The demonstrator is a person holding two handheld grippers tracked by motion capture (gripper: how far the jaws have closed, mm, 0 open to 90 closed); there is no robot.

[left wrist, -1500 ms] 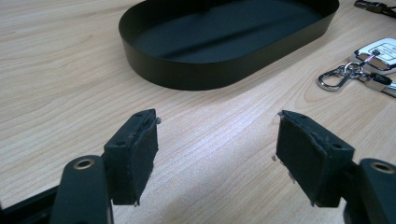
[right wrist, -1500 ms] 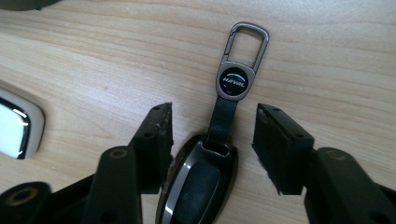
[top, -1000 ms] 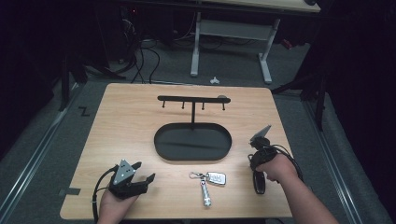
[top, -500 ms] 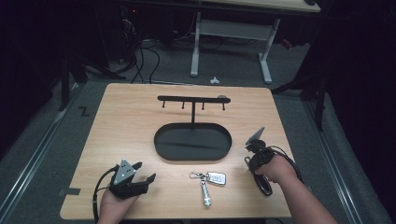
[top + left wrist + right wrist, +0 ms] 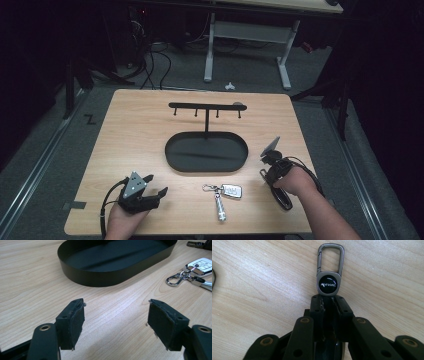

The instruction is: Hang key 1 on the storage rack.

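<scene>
My right gripper (image 5: 274,176) points down at the table near its right edge, held in a hand. In the right gripper view my right gripper (image 5: 327,300) has just been closing and is shut on a dark key fob (image 5: 328,283). The fob carries a logo badge, and its grey carabiner (image 5: 330,257) lies past the pads on the wood. One black end of the fob (image 5: 285,200) sticks out below the hand. My left gripper (image 5: 156,184) rests at the front left. In its own view the left gripper (image 5: 116,320) is open with bare wood between the pads.
A black oval tray (image 5: 206,151) sits mid-table with a black hook rack (image 5: 206,106) rising from its far side. A second key set (image 5: 224,192), with a silver car key and a clip, lies in front of the tray; it also appears as the key set (image 5: 197,267) right of the tray wall (image 5: 112,277).
The right gripper has shifted a little to the left and toward the front edge. The left gripper and the key set by the tray stay where they were.
</scene>
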